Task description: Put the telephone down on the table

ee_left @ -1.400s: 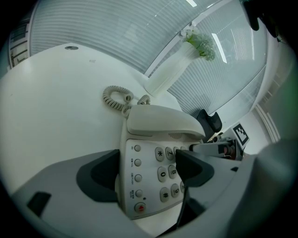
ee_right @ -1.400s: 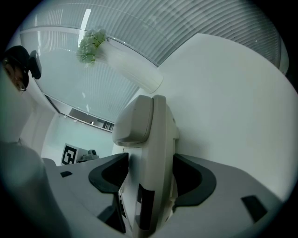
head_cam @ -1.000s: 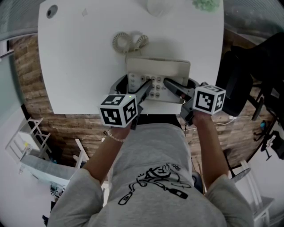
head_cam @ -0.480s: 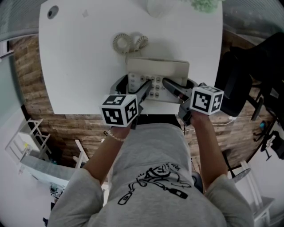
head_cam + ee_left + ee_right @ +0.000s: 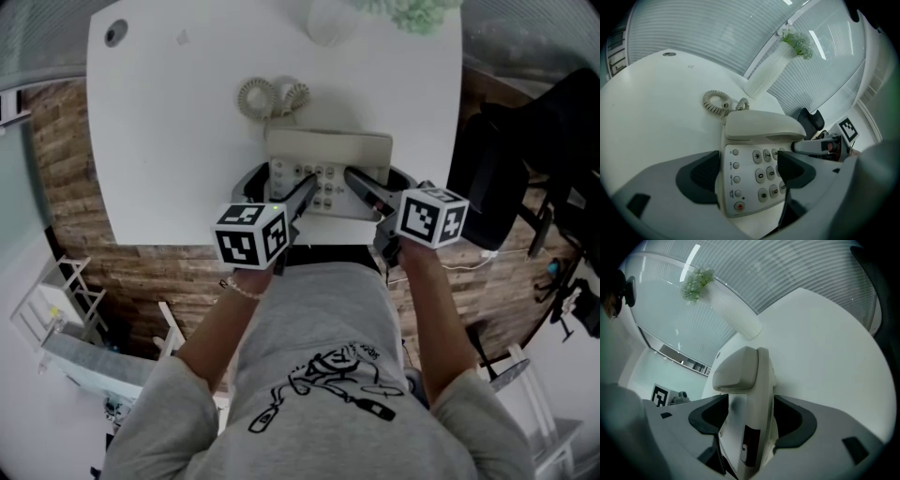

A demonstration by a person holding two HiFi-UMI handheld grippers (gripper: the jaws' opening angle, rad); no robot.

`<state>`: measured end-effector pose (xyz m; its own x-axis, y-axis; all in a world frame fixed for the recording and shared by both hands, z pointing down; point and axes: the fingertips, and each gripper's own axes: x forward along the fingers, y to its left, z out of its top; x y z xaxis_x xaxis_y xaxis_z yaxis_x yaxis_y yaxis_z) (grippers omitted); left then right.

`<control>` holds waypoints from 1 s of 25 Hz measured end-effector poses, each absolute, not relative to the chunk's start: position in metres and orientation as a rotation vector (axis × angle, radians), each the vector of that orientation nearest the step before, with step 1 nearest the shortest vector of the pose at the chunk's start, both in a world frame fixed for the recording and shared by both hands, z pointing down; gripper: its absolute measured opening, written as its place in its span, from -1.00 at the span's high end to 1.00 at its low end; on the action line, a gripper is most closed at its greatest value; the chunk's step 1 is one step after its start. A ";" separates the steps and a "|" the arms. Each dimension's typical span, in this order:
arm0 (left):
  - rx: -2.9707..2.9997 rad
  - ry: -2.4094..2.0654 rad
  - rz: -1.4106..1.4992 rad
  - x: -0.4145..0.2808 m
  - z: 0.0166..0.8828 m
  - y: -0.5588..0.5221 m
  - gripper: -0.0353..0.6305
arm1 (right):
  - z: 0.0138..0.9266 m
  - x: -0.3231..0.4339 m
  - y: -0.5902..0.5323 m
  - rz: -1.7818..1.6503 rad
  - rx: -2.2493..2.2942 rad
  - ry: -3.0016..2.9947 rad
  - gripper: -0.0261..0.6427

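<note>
A beige push-button telephone lies at the near edge of the white table, handset on its cradle and its coiled cord curled behind it. My left gripper holds the phone's front left corner. In the left gripper view the telephone shows its keypad between the jaws of the left gripper, one pad at the left edge and one over the keys. My right gripper grips the right side. In the right gripper view the telephone is pinched edge-on by the right gripper.
A white vase with a green plant stands at the table's far edge. A black office chair sits off the table's right side. A round cable hole marks the far left corner. Brick-pattern floor lies below.
Both grippers stay on the telephone. The right gripper has edged slightly left, and the head view has shifted a little.
</note>
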<state>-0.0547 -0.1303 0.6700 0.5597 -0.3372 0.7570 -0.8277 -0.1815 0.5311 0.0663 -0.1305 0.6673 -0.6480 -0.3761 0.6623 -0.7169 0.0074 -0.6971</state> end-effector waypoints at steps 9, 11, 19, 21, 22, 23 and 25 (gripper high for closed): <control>1.887 -0.951 0.583 -0.056 0.635 -0.140 -0.23 | 0.642 0.093 -0.133 1.422 1.188 -2.038 -0.01; 1.917 -0.947 0.572 -0.056 0.624 -0.143 -0.21 | 0.633 0.100 -0.136 1.339 1.198 -2.053 -0.01; 2.078 -0.933 0.480 -0.042 0.566 -0.152 0.00 | 0.569 0.097 -0.143 0.949 1.220 -2.199 0.16; 2.127 -0.902 0.448 -0.032 0.549 -0.151 0.08 | 0.550 0.090 -0.144 0.863 1.228 -2.250 0.21; 2.156 -0.885 0.430 -0.027 0.540 -0.151 0.12 | 0.540 0.086 -0.144 0.821 1.231 -2.276 0.23; 2.191 -0.868 0.411 -0.022 0.530 -0.150 0.16 | 0.530 0.082 -0.143 0.781 1.232 -2.304 0.27; 2.277 -0.842 0.368 -0.013 0.508 -0.149 0.25 | 0.509 0.072 -0.142 0.707 1.227 -2.360 0.33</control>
<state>-0.0130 -0.1485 0.5076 0.7517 -0.4687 0.4639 -0.6588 -0.5654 0.4963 0.0716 -0.1417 0.5087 -0.5425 -0.6383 0.5461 -0.8334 0.4903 -0.2549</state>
